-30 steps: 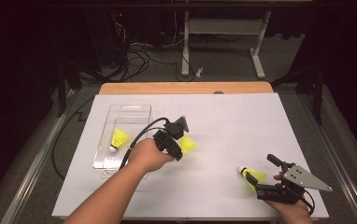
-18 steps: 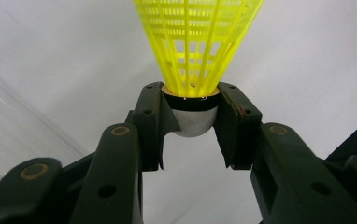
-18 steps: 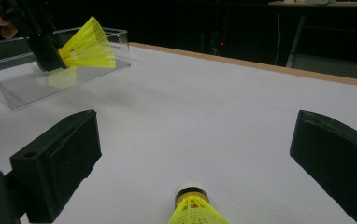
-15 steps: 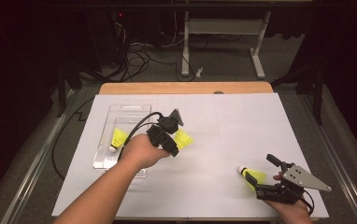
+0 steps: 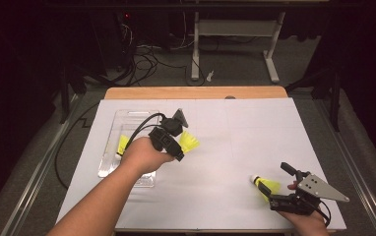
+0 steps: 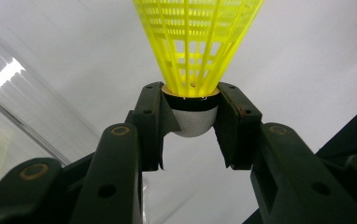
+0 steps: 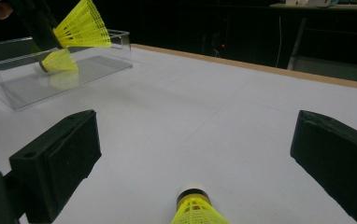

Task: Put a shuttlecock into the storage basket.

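My left gripper point(image 5: 177, 146) is shut on the white cork of a yellow shuttlecock point(image 5: 189, 141), held above the white table just right of a clear plastic tray point(image 5: 137, 118). In the left gripper view the jaws clamp the cork point(image 6: 193, 122) and the yellow skirt points away. A second yellow shuttlecock point(image 5: 122, 144) lies inside the tray. A third shuttlecock point(image 5: 264, 185) lies on the table at the front right, between the open jaws of my right gripper point(image 5: 280, 187). The right gripper view shows it point(image 7: 194, 208) low between the wide-apart pads point(image 7: 60, 158), untouched.
A white sheet point(image 5: 235, 142) covers the table, with a wooden edge point(image 5: 196, 92) at the back. The tray point(image 7: 41, 81) stands at the far left in the right gripper view. Beyond the table are cables and a desk frame point(image 5: 235, 44) on the dark floor.
My left gripper has carried its shuttlecock a little to the left and away, closer to the tray. The right gripper and the shuttlecock by it have stayed put.
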### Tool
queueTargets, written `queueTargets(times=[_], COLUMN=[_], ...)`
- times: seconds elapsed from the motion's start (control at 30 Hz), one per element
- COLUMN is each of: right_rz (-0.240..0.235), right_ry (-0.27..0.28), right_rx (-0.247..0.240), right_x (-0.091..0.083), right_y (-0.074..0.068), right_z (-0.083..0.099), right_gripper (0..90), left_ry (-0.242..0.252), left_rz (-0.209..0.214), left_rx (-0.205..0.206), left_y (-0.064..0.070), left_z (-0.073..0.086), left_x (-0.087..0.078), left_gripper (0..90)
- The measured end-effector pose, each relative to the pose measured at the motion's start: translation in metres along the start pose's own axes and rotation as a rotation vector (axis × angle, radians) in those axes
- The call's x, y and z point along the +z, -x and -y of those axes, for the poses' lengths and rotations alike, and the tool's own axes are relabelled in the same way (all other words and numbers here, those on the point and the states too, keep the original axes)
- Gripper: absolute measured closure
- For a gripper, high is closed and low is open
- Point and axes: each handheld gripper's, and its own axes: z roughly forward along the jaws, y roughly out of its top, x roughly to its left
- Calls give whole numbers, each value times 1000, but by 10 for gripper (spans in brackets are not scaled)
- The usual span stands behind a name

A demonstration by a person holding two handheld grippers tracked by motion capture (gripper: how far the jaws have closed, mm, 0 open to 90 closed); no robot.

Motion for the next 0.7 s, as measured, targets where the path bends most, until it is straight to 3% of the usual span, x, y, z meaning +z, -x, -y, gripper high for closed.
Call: queueTargets(times=[0.23,0.7], right_rz=[1,1], right_ry=[0,30], right_rx=[-1,-3], right_x=[0,-2], right_y=[0,-1], right_z=[0,-2], right_gripper=[8,3], left_ry=[1,47], left_rz=[-5,-19], left_rx=[-15,-71], left_y=[-6,-28], left_z=[2,10], left_x=[-7,-31], left_gripper=[647,646])
